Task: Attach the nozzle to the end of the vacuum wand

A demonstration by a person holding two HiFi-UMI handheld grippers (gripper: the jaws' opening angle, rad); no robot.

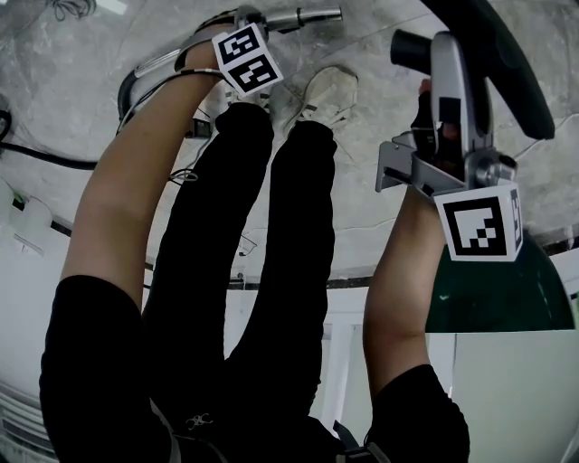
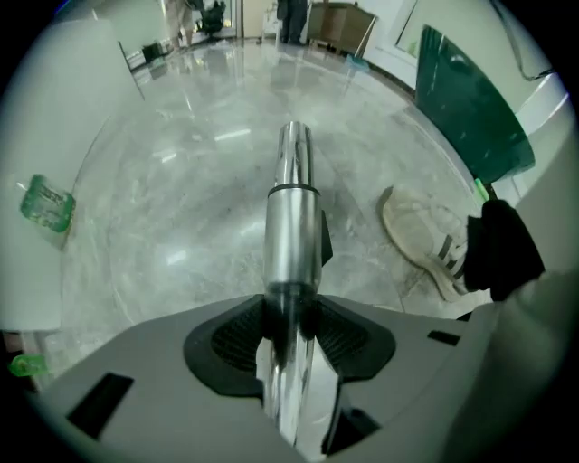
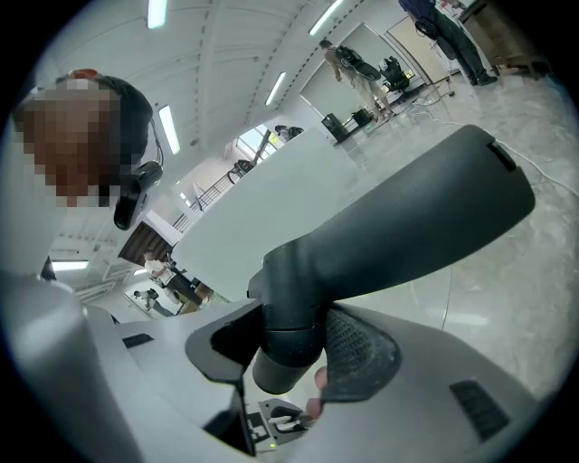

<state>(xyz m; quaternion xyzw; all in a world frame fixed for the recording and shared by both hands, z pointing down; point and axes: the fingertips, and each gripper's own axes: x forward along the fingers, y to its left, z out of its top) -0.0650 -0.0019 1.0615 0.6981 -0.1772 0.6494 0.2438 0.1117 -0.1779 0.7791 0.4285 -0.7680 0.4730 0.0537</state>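
In the left gripper view, my left gripper (image 2: 291,325) is shut on a silver vacuum wand (image 2: 292,226), which sticks out ahead over the pale marble floor with its bare end free. The head view shows that left gripper (image 1: 246,20) at the top, above its marker cube, with the wand (image 1: 303,16) reaching right. My right gripper (image 3: 289,339) is shut on the round collar of a dark grey nozzle (image 3: 407,226), whose flattened body slants up to the right. Seen from the head, the right gripper (image 1: 443,63) holds the nozzle (image 1: 493,54) apart from the wand, right of it.
The person's black-clad legs and a white shoe (image 1: 330,90) stand between the grippers; the shoe (image 2: 421,240) lies right of the wand. A dark green panel (image 1: 498,298) stands at the right. A black cable (image 1: 45,154) runs along the floor at left. A green object (image 2: 45,203) sits left.
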